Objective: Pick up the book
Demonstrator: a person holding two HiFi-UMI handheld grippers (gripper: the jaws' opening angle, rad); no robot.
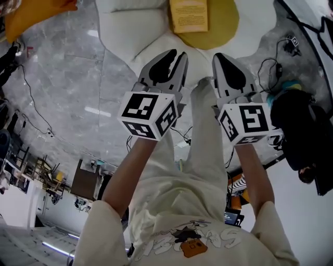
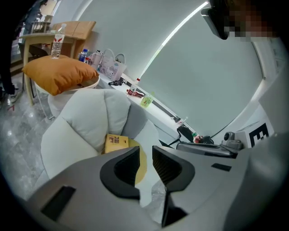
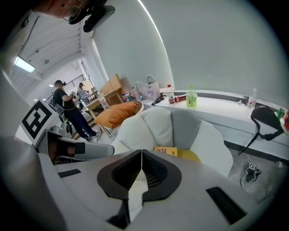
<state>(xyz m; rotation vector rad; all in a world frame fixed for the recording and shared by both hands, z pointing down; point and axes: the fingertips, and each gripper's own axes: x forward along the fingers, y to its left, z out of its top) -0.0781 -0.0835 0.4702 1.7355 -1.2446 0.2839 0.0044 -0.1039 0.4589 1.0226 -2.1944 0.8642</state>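
Observation:
A yellow book [image 1: 189, 14] lies on the yellow middle [image 1: 221, 28] of a white petal-shaped floor chair [image 1: 130, 31], at the top of the head view. Both grippers hang above the floor short of the chair, pointing toward it. The left gripper [image 1: 176, 56] is open by a narrow gap, nothing between its jaws. The right gripper [image 1: 218, 57] is shut and empty. In the left gripper view the book [image 2: 116, 143] shows just left of the left gripper [image 2: 146, 155]. In the right gripper view the book [image 3: 166, 150] lies just beyond the right gripper [image 3: 142, 155].
An orange cushion [image 1: 31, 15] sits left of the chair. Cables [image 1: 270, 67] and a dark bag [image 1: 302, 130] lie on the grey floor at the right. A long white ledge with bottles [image 3: 192, 98] runs behind the chair. People [image 3: 67, 108] stand far off.

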